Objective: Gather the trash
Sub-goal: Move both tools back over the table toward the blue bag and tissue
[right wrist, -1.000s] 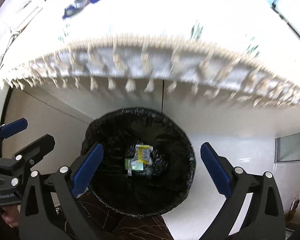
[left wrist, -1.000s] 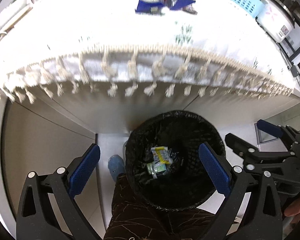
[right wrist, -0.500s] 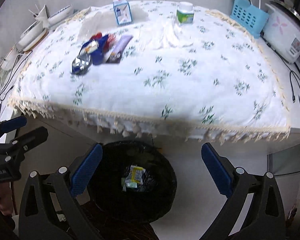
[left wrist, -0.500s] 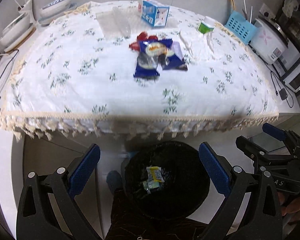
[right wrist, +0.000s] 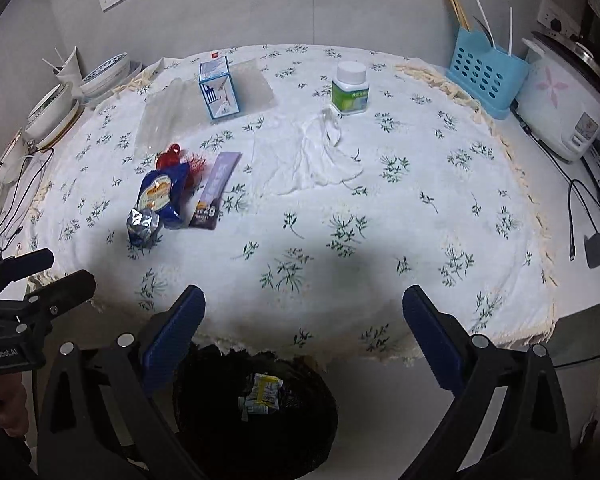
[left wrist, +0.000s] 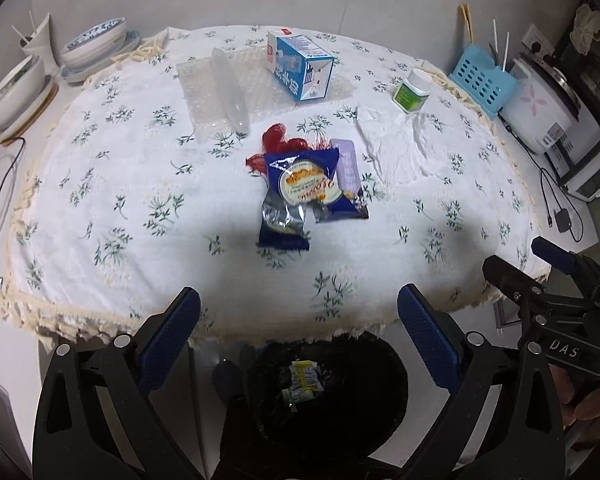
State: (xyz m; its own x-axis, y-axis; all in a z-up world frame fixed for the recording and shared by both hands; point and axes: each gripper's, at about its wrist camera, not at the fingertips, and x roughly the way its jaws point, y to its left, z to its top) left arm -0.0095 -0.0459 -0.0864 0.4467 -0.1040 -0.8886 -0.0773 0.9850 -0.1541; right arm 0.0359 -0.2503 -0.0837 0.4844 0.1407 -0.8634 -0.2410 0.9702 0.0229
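A black-lined trash bin stands on the floor under the table's near edge, with a yellow packet inside. On the tablecloth lie a blue snack wrapper, a purple wrapper, red netting, a white tissue, bubble wrap, a milk carton and a green-labelled jar. My left gripper and right gripper are open and empty above the bin.
Bowls stand at the table's far left. A blue utensil caddy and a rice cooker stand at the right. Cables lie at the right edge.
Both grippers have risen and tilted up from over the bin, so the whole tabletop has come into view. Both stay open and empty.
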